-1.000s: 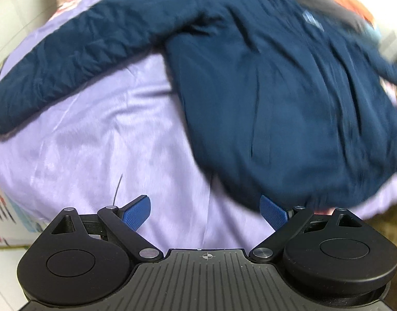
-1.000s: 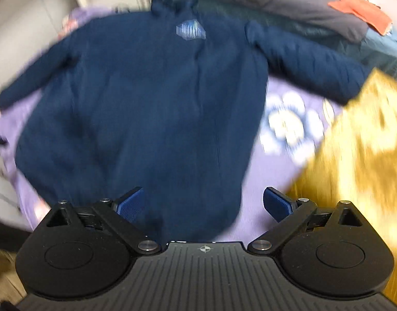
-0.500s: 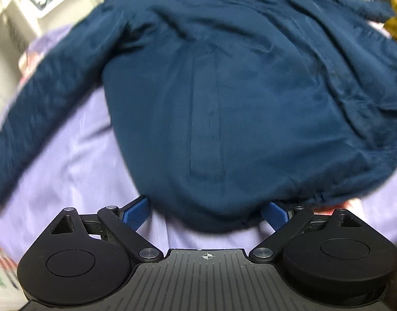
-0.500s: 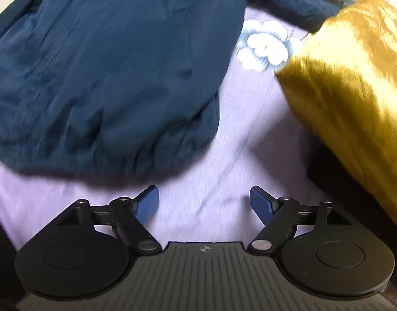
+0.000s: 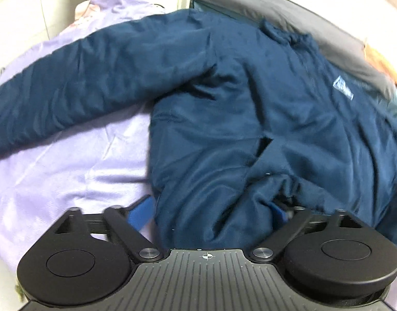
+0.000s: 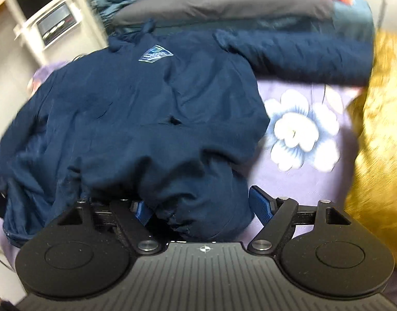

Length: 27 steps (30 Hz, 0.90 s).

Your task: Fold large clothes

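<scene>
Both grippers sit at the near hem of the navy jacket (image 5: 250, 108), which lies face up and spread across the lilac bedsheet (image 5: 56, 171), collar toward the far edge of the bed and sleeves out to either side. On the right gripper (image 6: 201, 207) the jaws are closing with a bunched fold of hem between them, though the pads do not look pressed home yet. On the left gripper (image 5: 211, 212) the jaws stand apart with hem cloth heaped between them; whether it is pinched I cannot tell. To do this step well, I judge each gripper should take both layers at the hem corners and lift evenly, so the fold line stays straight. Open sheet lies off the left sleeve toward that edge of the bed. On the right, a mustard-yellow fabric heap (image 6: 374, 140) crowds the edge, and a grey pillow (image 6: 224, 2) lines the far edge beyond the collar.
</scene>
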Motion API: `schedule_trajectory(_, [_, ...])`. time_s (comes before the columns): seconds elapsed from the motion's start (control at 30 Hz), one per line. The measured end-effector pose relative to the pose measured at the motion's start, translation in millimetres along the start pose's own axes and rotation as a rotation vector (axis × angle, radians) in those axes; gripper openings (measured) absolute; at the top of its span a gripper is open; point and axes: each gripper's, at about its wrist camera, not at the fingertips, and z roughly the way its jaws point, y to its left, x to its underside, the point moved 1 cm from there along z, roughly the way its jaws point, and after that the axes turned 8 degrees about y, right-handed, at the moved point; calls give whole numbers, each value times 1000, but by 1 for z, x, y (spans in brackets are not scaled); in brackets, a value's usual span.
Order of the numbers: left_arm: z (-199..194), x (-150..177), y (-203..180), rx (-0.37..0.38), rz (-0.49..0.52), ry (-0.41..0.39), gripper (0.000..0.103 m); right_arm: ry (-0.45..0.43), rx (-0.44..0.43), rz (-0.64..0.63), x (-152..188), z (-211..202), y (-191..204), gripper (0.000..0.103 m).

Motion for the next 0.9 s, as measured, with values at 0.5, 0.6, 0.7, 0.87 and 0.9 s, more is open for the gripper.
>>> schedule_trajectory(0.5, [-119, -8, 9, 236, -57, 72, 83, -17, -108, 133, -5, -99, 5, 19])
schedule_trajectory(0.6, [-136, 10, 12, 257, -15, 135, 83, -2, -125, 154, 0, -141, 2, 19])
schedule_trajectory(0.7, [-116, 35, 8, 140, 56, 188, 102, 31, -121, 141, 8, -177, 2, 19])
schedule_trajectory(0.87, [-49, 77, -5, 21, 160, 337, 103, 153, 85, -76, 27, -144, 17, 34])
schedule_trajectory(0.9, [-41, 86, -5, -1, 192, 354, 103, 184, 147, -129, 32, -125, 22, 37])
